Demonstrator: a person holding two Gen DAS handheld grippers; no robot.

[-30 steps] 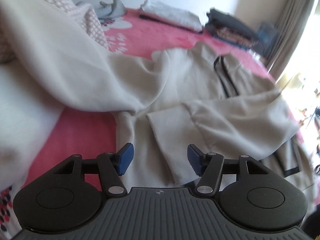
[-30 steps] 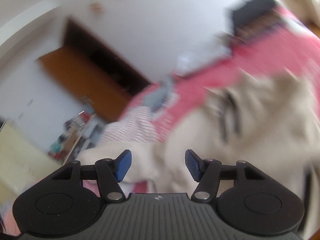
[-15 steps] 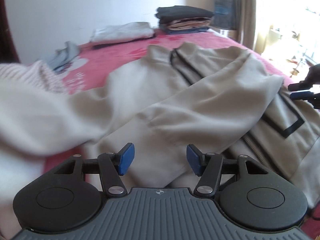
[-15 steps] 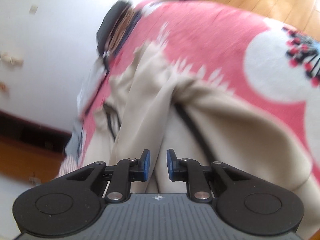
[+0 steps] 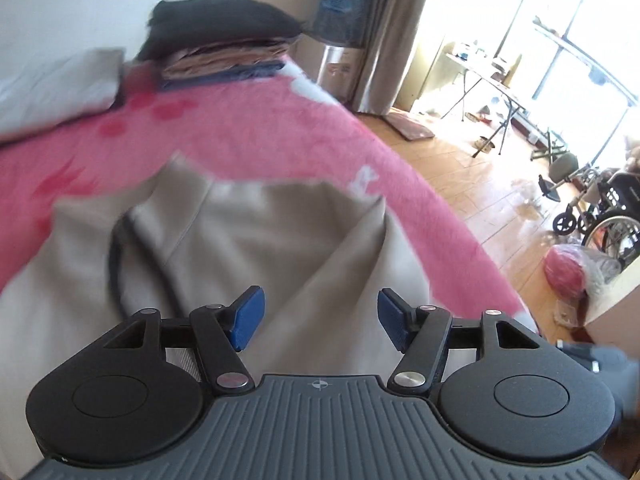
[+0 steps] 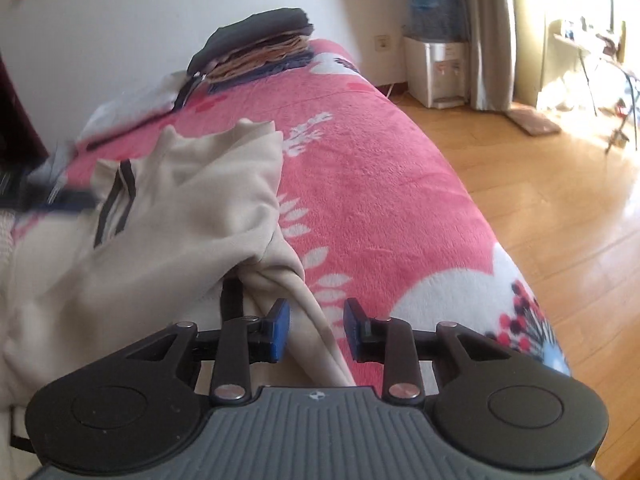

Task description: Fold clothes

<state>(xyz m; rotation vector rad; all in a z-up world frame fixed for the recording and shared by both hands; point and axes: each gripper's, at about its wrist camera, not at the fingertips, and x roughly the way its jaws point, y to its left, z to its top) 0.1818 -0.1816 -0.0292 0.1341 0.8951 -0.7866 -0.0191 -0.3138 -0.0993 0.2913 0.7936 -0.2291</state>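
A beige zip jacket with black trim (image 5: 248, 232) lies spread on the pink floral bed blanket (image 5: 256, 136). My left gripper (image 5: 318, 316) is open and empty just above the jacket's right side near the bed edge. In the right wrist view the jacket (image 6: 188, 208) lies bunched at the left, and a fold of its edge runs between the fingers of my right gripper (image 6: 316, 330). That gripper is partly open and its pads do not pinch the cloth.
A stack of folded dark and tan clothes (image 6: 256, 48) and a folded white garment (image 6: 136, 100) sit at the bed's far end. A water dispenser (image 6: 438, 68), curtains, wooden floor (image 6: 560, 208), a folding table and a wheelchair (image 5: 600, 208) are to the right.
The left gripper has swung right over the jacket toward the bed edge. The right gripper was nearly shut half a second ago and has opened partway, with its view turned up the bed.
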